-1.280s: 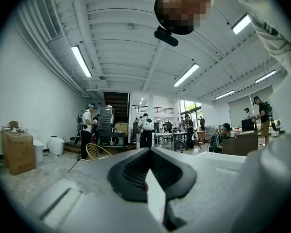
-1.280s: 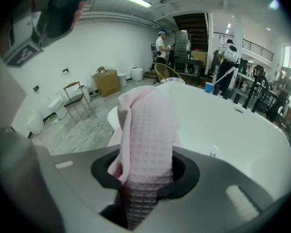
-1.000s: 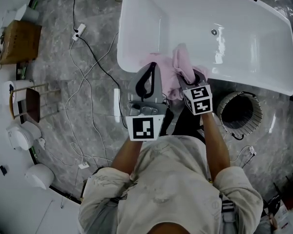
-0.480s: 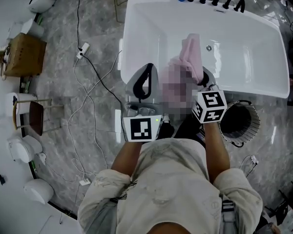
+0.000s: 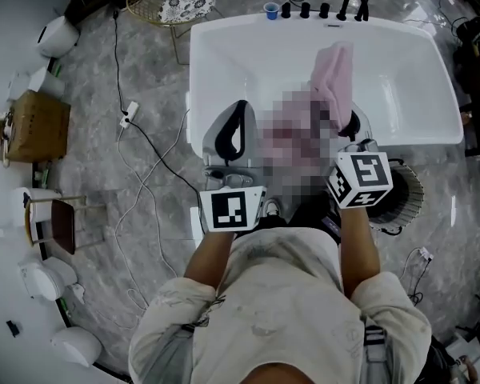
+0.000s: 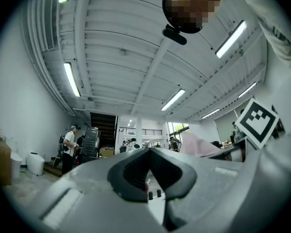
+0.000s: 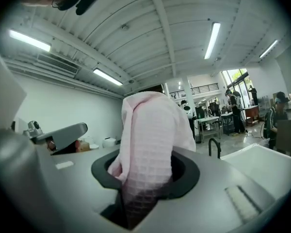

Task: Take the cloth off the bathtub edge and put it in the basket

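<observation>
We see the right hand-held gripper (image 5: 346,125) closed on a pink waffle-weave cloth (image 5: 334,70). In the head view the cloth stands up from the jaws at upper right of centre, over the white bathtub (image 5: 240,62). The right gripper view (image 7: 145,176) confirms the grip. Both dark pads press the cloth's (image 7: 150,130) lower end, and the rest rises as a tall fold that fills the middle of that frame.

The left hand-held gripper (image 5: 240,110) points at the near tub rim, left of centre. In its own view (image 6: 148,152) the jaw tips meet with nothing between them, so we read it as closed and empty.

Only the head view shows the round ribbed basket (image 5: 410,194). It stands on the grey marble floor (image 5: 144,94) at right of centre, just below the tub's near rim and partly behind the right gripper's marker cube (image 5: 360,180). The same view shows cables trailing over the floor at left and a black tap (image 5: 352,2) on the tub's far rim at the top.

The gripper views look upward instead, to a white ribbed ceiling with strip lights (image 6: 72,79) and people standing far back in the hall (image 6: 68,149). The left gripper view also catches the cloth (image 6: 201,147) and the right cube (image 6: 258,123) at its right edge. The right gripper view shows the tap (image 7: 213,147) and a white tub edge (image 7: 262,159) at lower right.

The only print we can make out is the black-and-white square patterns on the cubes.
</observation>
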Demonstrator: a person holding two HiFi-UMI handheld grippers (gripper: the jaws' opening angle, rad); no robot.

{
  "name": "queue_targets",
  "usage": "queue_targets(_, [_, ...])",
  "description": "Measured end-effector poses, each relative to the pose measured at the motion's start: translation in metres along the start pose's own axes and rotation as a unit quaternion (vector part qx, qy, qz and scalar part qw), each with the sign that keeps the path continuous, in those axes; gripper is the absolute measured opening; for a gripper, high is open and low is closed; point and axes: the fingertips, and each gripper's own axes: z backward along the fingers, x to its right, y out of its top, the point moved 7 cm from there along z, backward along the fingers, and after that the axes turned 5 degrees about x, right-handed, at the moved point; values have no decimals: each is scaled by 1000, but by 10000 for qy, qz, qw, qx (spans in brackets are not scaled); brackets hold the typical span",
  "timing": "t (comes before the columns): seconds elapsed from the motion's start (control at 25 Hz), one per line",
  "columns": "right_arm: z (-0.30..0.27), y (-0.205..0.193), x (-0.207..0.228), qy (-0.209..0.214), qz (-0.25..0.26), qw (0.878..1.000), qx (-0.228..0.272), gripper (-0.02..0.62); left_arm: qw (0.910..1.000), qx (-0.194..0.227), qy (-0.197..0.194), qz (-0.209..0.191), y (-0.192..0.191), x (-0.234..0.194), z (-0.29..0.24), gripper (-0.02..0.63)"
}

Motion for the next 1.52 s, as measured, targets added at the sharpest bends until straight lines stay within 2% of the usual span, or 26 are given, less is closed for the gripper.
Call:
queue_targets(0.36, [45,26,42,-841,-17,9958,357,143,9971,58,-718,246,-2,41,-30,0])
queue_targets(0.6, [102,39,87,-1702,38,9840,533,143,9862,129,-1573,503,-11,102,-57,2])
queue_targets(0.92, [199,48,138,-3142,103,9467,707,143,9531,147,-2873,941,-20,201,-85,0])
queue_targets(1.16, [281,60,166,-4220,153,9024,853,143,9157,139,-3806,1285,-19,282,-92,2])
queue_targets(1.52, [363,67,190,-5299,272,8423,951,143,8704,146,-4624,1686,-18,369,-99,0])
